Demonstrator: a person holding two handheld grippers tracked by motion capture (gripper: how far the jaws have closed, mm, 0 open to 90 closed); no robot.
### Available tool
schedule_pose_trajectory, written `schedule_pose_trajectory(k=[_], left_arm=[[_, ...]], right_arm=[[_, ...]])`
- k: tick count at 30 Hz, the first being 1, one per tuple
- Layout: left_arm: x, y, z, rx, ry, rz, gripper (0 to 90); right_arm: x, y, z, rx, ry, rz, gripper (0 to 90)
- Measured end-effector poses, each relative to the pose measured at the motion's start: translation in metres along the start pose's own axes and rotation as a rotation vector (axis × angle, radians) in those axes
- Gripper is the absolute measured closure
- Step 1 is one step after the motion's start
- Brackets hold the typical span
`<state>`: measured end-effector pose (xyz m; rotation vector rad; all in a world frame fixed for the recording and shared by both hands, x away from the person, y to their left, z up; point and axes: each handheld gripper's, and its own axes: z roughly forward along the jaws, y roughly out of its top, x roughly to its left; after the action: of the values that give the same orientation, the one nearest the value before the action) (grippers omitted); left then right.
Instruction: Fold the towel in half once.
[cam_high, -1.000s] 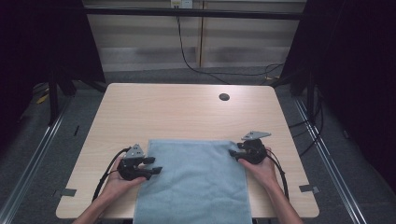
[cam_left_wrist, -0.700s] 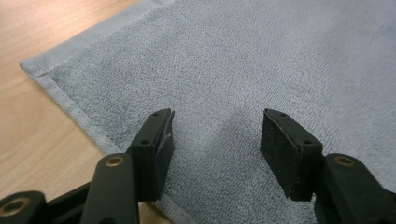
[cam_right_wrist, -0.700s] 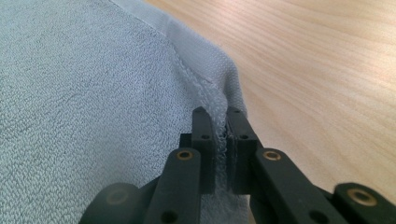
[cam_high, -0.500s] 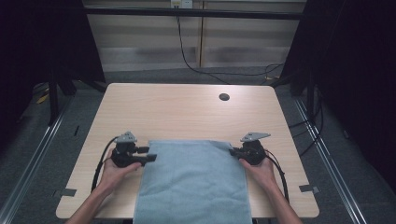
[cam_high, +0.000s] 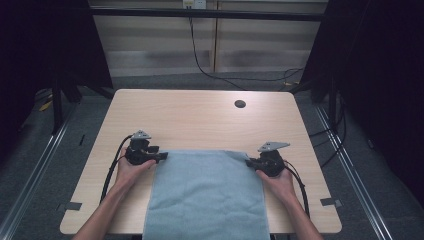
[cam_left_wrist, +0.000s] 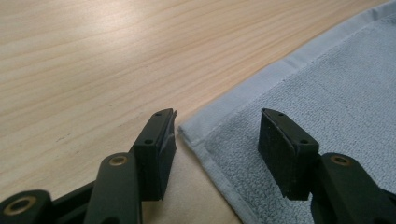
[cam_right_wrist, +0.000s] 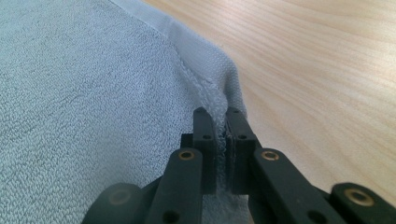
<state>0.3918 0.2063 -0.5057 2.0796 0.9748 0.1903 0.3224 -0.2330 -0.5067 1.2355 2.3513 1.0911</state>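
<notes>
Right now my right gripper is pinching the far right corner of the towel on the table, while my left gripper is gaping around the left corner, risking an uneven, bunched lift.

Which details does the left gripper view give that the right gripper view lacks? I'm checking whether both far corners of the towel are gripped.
The left gripper view shows the left gripper with its jaws apart, the towel's hemmed corner lying flat between them, not pinched. The right gripper view shows the right gripper shut on the towel's other far corner, the cloth bunched and lifted into a ridge at the jaws. Both show the same light blue towel on the wooden table, seen close from low down. One corner is gripped, the other not yet.
</notes>
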Motion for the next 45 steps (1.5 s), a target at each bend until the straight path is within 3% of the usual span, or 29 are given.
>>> schedule_pose_trajectory(k=[5, 6, 9, 15, 22, 26, 32, 35, 39, 41, 42, 45], left_arm=[[-0.01, -0.003, -0.001, 0.02, -0.028, 0.086, 48.3], [-0.012, -0.004, -0.001, 0.018, -0.019, 0.104, 49.0], [-0.014, -0.004, -0.001, 0.018, -0.039, 0.124, 58.1], [-0.017, -0.005, 0.001, 0.015, -0.088, 0.12, 78.6], [-0.016, -0.009, -0.002, 0.015, -0.121, 0.079, 84.0], [-0.018, -0.011, -0.01, 0.025, -0.126, 0.108, 83.9], [-0.017, -0.007, -0.023, -0.059, -0.175, 0.053, 84.2], [-0.019, 0.0, -0.028, -0.073, -0.159, 0.07, 83.8], [-0.022, 0.016, -0.041, -0.169, -0.18, 0.046, 84.0], [-0.023, 0.023, -0.045, -0.212, -0.157, 0.046, 84.0], [-0.024, 0.027, -0.045, -0.225, -0.16, 0.032, 84.0], [-0.024, 0.043, -0.049, -0.241, -0.146, 0.048, 84.0]], right_arm=[[0.0, 0.0, 0.0, 0.0, 0.001, 0.002, 85.5], [0.0, 0.0, 0.0, 0.0, -0.001, 0.002, 85.5], [0.0, 0.0, 0.0, 0.0, 0.002, 0.004, 85.3], [0.0, -0.001, 0.0, -0.003, 0.005, 0.012, 85.4], [0.0, -0.002, -0.001, -0.009, 0.045, 0.048, 85.4], [-0.004, -0.004, 0.0, -0.03, 0.107, 0.107, 85.4], [-0.003, 0.006, -0.013, -0.108, 0.146, 0.122, 85.5], [-0.004, 0.011, -0.024, -0.143, 0.139, 0.121, 85.5], [-0.004, 0.025, -0.037, -0.191, 0.132, 0.093, 85.7], [-0.004, 0.034, -0.042, -0.217, 0.134, 0.084, 85.7], [-0.005, 0.039, -0.044, -0.223, 0.132, 0.081, 85.7], [-0.008, 0.059, -0.053, -0.25, 0.129, 0.059, 85.6]])
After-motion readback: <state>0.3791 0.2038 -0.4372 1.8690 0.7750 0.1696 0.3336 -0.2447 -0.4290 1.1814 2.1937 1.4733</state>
